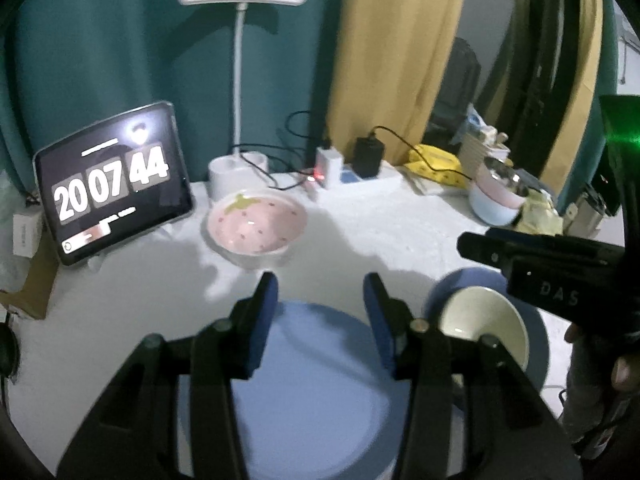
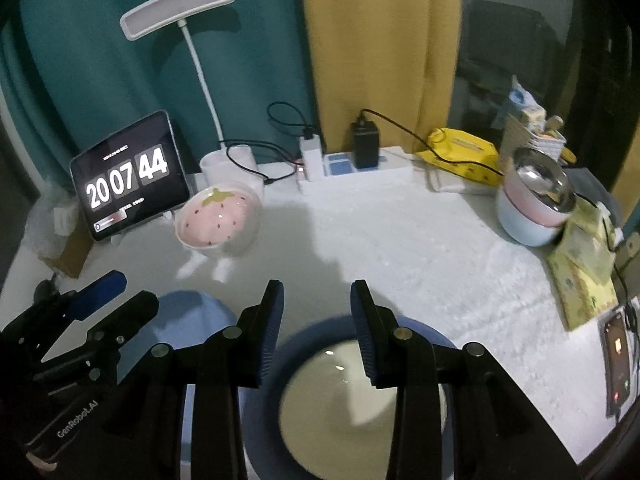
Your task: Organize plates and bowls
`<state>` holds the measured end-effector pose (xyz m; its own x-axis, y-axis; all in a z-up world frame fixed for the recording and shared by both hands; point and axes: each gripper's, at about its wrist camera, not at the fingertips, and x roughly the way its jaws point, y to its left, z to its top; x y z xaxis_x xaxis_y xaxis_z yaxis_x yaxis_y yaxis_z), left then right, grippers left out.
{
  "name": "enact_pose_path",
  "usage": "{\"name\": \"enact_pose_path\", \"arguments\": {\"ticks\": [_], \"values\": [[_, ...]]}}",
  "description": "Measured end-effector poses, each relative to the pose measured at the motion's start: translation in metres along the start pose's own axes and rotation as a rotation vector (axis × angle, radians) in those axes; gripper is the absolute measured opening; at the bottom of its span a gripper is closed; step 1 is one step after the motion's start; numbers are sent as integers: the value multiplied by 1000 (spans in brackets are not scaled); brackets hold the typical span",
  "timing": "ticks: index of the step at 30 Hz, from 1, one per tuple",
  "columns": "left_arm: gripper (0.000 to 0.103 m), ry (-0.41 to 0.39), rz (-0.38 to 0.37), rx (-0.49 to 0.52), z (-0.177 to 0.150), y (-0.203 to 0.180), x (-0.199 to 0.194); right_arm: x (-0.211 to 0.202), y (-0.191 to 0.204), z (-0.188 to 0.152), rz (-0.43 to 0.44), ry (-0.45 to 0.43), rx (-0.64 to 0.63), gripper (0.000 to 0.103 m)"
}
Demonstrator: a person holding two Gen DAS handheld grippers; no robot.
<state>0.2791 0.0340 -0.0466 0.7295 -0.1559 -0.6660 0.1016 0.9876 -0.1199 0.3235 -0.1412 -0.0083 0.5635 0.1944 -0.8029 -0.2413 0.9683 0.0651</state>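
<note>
Both grippers, left (image 1: 320,292) and right (image 2: 317,300), hung with jaws spread, empty. Blue plate (image 1: 312,400) below left; cream bowl (image 2: 352,408) below right; strawberry bowl (image 1: 256,224) farther back. Risk: edge grips slipping on glazed rims.

You have open table (image 2: 400,248) in the middle to move through. The pink bowl (image 2: 218,216), tablet (image 2: 130,174) and lamp (image 2: 208,92) block the back left; stacked bowls (image 2: 532,208) block the right.
</note>
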Motion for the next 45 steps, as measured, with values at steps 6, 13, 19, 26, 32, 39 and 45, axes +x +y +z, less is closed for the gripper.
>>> {"name": "enact_pose_path", "arguments": {"ticks": [6, 13, 19, 26, 32, 39, 45], "values": [[46, 1, 14, -26, 11, 32, 11, 23, 26, 18, 10, 18, -24, 37], [46, 13, 25, -48, 22, 62, 30, 52, 55, 36, 17, 45, -52, 37], [46, 37, 35, -72, 30, 84, 53, 79, 70, 47, 17, 76, -59, 36], [46, 71, 55, -85, 38, 105, 93, 119, 84, 57, 11, 114, -59, 36], [46, 123, 74, -87, 39, 119, 129, 162, 85, 61, 16, 188, -9, 36], [46, 168, 71, -72, 40, 129, 160, 201, 82, 60, 26, 262, 43, 36], [40, 177, 57, -23, 41, 122, 174, 219, 82, 54, 61, 306, 63, 23]]}}
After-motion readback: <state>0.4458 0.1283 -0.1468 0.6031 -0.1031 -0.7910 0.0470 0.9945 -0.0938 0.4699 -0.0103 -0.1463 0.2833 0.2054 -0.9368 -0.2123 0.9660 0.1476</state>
